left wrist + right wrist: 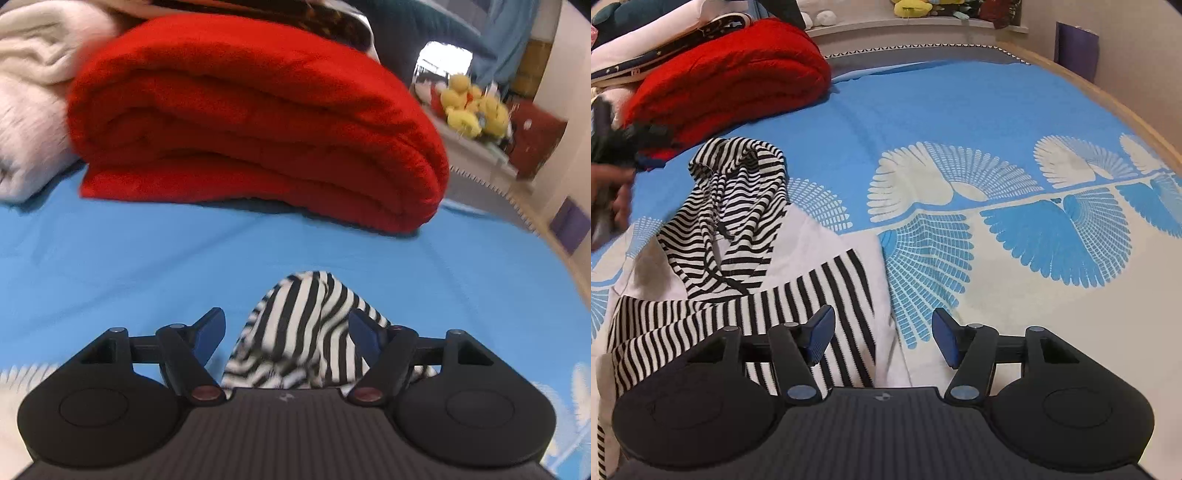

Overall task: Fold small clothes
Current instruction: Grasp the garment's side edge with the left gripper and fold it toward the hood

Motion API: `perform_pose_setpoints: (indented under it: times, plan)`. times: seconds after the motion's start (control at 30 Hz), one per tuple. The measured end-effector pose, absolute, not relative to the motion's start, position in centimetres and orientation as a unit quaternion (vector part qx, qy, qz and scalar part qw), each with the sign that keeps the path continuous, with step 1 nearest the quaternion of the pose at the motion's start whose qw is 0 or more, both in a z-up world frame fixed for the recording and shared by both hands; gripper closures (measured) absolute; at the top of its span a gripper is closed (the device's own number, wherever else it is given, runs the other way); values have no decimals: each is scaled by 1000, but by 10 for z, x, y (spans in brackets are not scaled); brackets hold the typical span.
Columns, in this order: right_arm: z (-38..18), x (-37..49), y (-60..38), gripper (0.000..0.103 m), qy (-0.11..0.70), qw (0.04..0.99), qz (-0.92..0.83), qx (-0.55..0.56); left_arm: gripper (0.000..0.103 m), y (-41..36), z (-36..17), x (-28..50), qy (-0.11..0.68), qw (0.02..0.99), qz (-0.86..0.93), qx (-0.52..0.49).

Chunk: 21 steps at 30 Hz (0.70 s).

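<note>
One striped garment point(746, 236), black and white, lies crumpled on the blue bedspread point(960, 110), with a red blanket point(731, 81) folded behind it. The right gripper point(882, 339) hovers released over the garment's near right edge, pads clear of the cloth. The left gripper point(288, 332) has a bunched fold between its spread jaws; whether the pads grip it I cannot tell.
</note>
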State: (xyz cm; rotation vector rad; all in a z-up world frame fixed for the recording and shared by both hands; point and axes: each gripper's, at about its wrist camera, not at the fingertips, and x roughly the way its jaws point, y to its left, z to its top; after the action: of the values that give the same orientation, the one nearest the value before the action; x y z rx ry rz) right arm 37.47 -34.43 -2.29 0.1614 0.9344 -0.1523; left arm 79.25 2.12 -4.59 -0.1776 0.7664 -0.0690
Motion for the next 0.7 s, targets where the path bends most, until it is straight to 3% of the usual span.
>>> perform_pose_setpoints:
  times: [0.17, 0.2, 0.23, 0.27, 0.5, 0.7]
  plan:
    - [-31, 380, -351, 44, 466, 877, -78, 91, 27, -9, -67, 819, 387, 921, -18, -43]
    - [-32, 379, -350, 44, 466, 877, -76, 88, 44, -15, -69, 819, 389, 921, -17, -25]
    - [-32, 378, -349, 44, 466, 877, -75, 85, 82, -21, -71, 817, 391, 920, -12, 5]
    - [-32, 378, -349, 44, 467, 877, -75, 82, 99, -26, -73, 814, 393, 919, -6, 26]
    - [-24, 373, -352, 44, 464, 879, -67, 84, 99, -30, -10, 692, 313, 939, -141, 38]
    - [-8, 364, -356, 44, 447, 887, -66, 97, 99, 3, 34, 470, 292, 923, -250, 34]
